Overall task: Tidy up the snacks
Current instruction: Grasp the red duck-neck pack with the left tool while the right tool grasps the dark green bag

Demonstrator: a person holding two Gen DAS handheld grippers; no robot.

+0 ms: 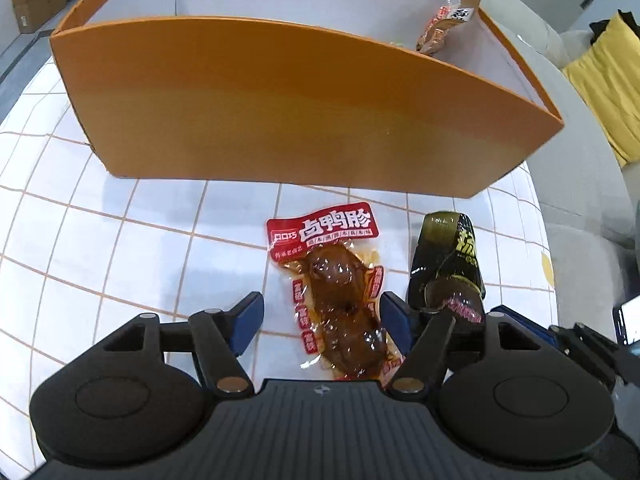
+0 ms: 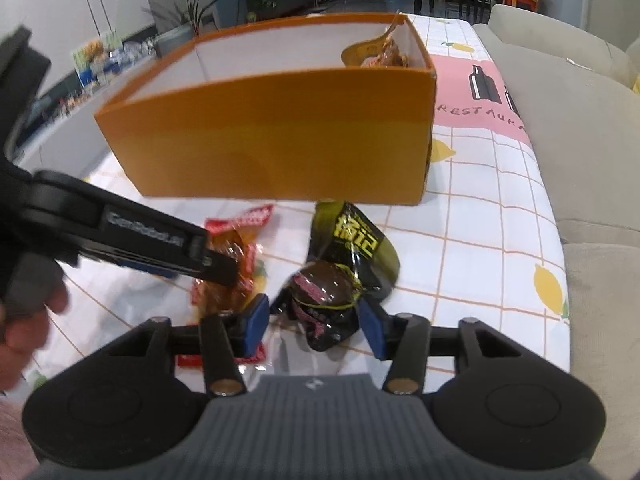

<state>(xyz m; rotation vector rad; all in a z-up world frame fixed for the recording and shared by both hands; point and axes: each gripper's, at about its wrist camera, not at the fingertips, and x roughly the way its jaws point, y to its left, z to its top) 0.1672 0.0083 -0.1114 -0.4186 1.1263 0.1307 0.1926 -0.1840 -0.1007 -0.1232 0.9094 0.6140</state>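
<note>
The red-topped clear plastic packet of brown braised meat [image 1: 334,292] is showing large white Chinese characters on its red header and small red labels down both sides; it is lying flat on the white grid-patterned tablecloth [image 1: 120,248], just in front of the orange cardboard box with a white interior [image 1: 280,112]. Beside it, to its right, the black glossy snack packet with yellow Chinese lettering [image 2: 344,268] is lying crumpled, with a dark round piece showing through its clear part. The tablecloth's pink panel is reading "RESTAURA", cut off at the edge.

The left gripper [image 1: 322,320] is hovering with its jaws spread wide on either side of the red packet's lower half. The right gripper [image 2: 314,320] is standing with jaws apart around the black packet's near end, not clamping it.

A tan snack bag [image 2: 376,54] is leaning in the box's far right corner. Open cloth is lying to the left of the packets; the beige sofa [image 2: 580,128] is bordering the table's right edge.
</note>
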